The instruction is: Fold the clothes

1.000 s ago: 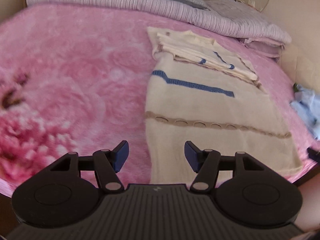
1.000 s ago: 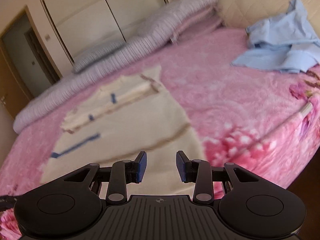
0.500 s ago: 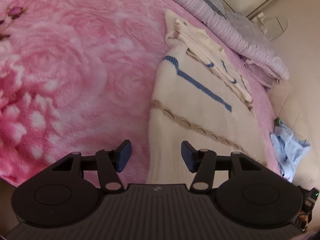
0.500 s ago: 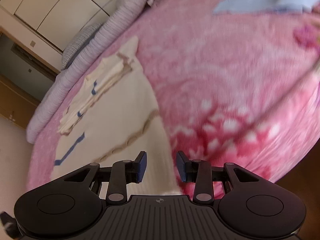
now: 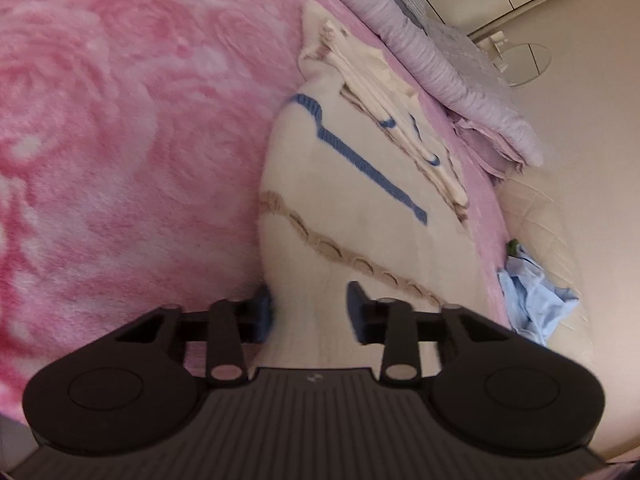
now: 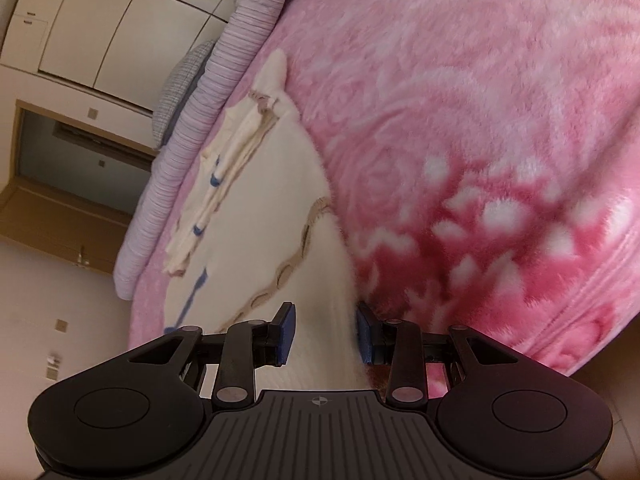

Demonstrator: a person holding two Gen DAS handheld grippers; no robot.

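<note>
Sweater: one cream knit sweater [image 5: 360,216], lying flat on the pink blanket [image 5: 120,140], its hem end nearest both cameras and its collar end towards the pillows.
Pattern: a blue stepped line [image 5: 360,164] crosses the chest; a tan band of loops [image 5: 340,252] crosses lower down; the sleeves [image 5: 384,96] are folded over the upper body, with two small blue marks showing on them.
Left gripper: left gripper [image 5: 308,312] sits at the sweater's hem corner, fingers apart, cream cloth between them; the left pad is at the cloth's edge beside the blanket.
Right gripper: right gripper [image 6: 326,334] sits at the other hem corner, fingers apart, cloth between the blue pads; the right pad is beside the sweater's edge.
Writing: no readable text; each gripper body bears a small round emblem, too small to make out.
Blanket: pink, plush, with rose shapes and a darker flower patch [image 6: 500,240].
Bedding: a striped lilac roll [image 5: 436,64] along the far edge.
Other clothes: one pale blue garment [image 5: 532,300], crumpled, well apart from the sweater.
Room: cream wardrobe doors [image 6: 108,28] and a doorway [image 6: 76,168].
</note>
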